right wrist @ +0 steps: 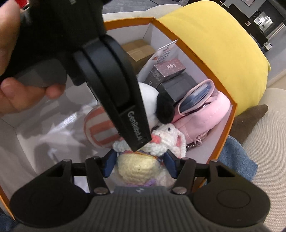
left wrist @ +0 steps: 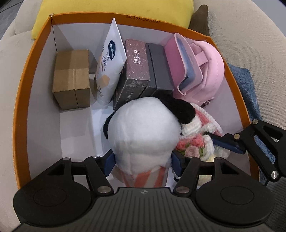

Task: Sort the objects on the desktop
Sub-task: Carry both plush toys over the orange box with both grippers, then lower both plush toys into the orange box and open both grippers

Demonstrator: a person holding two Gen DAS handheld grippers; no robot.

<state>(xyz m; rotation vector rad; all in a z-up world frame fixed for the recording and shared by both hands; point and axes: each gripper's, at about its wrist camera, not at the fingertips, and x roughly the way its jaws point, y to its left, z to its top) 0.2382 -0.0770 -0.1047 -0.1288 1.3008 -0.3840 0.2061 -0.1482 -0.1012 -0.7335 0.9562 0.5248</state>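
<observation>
A panda plush (left wrist: 143, 128) with a white head, black ears and striped body lies inside the orange box (left wrist: 26, 100). My left gripper (left wrist: 143, 160) stands open around its neck, blue pads beside the fur on both sides. Right of it lies a crochet bunny (right wrist: 139, 167) with a cream body. My right gripper (right wrist: 139, 163) straddles it, open, with a small gap at the pads. One of its fingers (left wrist: 227, 141) shows in the left wrist view. A hand (right wrist: 26, 94) holds the left tool, whose black casing (right wrist: 114, 85) hides part of the panda in the right wrist view.
At the box's far side stand a brown carton (left wrist: 71, 78), a white Vaseline pouch (left wrist: 110, 66), two dark boxes (left wrist: 137, 71) and a pink bag (left wrist: 202, 69). The box sits on a beige sofa with a yellow cushion (left wrist: 116, 9) behind and blue denim (left wrist: 248, 85) to the right.
</observation>
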